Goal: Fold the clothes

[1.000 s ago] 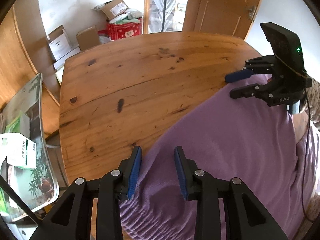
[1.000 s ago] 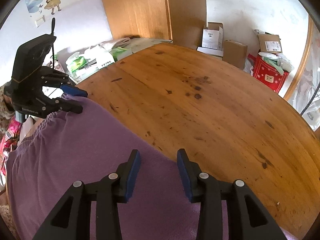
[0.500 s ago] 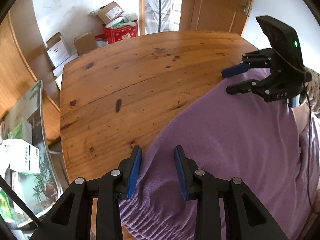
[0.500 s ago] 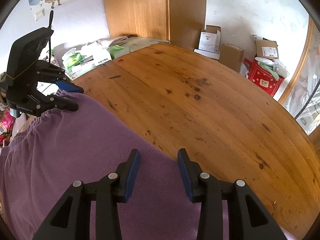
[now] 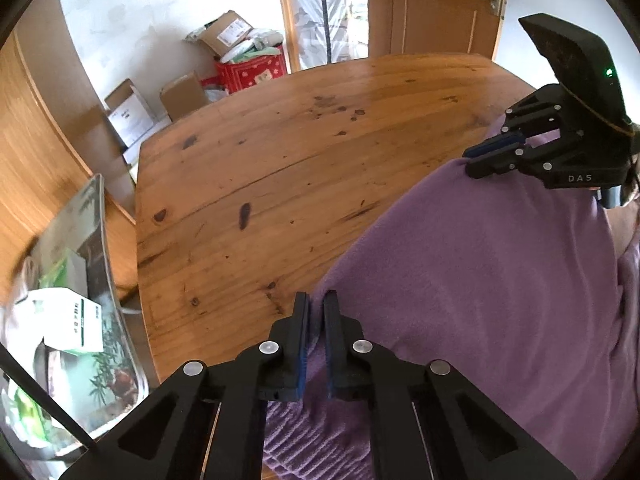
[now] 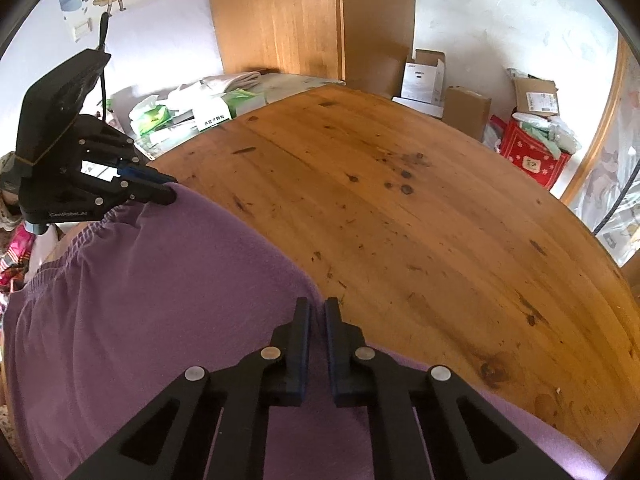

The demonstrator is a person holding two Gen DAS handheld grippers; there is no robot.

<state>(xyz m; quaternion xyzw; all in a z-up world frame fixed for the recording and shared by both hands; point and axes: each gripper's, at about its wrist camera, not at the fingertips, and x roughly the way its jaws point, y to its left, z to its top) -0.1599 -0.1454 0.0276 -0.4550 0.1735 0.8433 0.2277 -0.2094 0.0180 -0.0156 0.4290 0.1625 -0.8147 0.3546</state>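
Observation:
A purple garment (image 5: 480, 280) with a gathered elastic band lies over the near edge of the wooden table (image 5: 300, 160). In the left wrist view my left gripper (image 5: 316, 300) has its jaws closing tight, with the garment's far edge pinched between the blue pads. My right gripper (image 5: 470, 160) grips the same edge at the upper right. In the right wrist view my right gripper (image 6: 317, 304) has its jaws closing on the garment (image 6: 160, 300), with cloth between the pads. My left gripper (image 6: 170, 190) pinches the corner by the elastic band at the left.
Beyond the garment is the bare wood of the table (image 6: 400, 220). Cardboard boxes (image 5: 132, 108) and a red box (image 5: 252, 70) stand on the floor past it. A glass-topped stand (image 5: 80, 280) with packets is on the left. A wardrobe (image 6: 280, 20) lines the wall.
Both grippers have gone from open to closed on the garment's far edge. Neither hand has shifted much.

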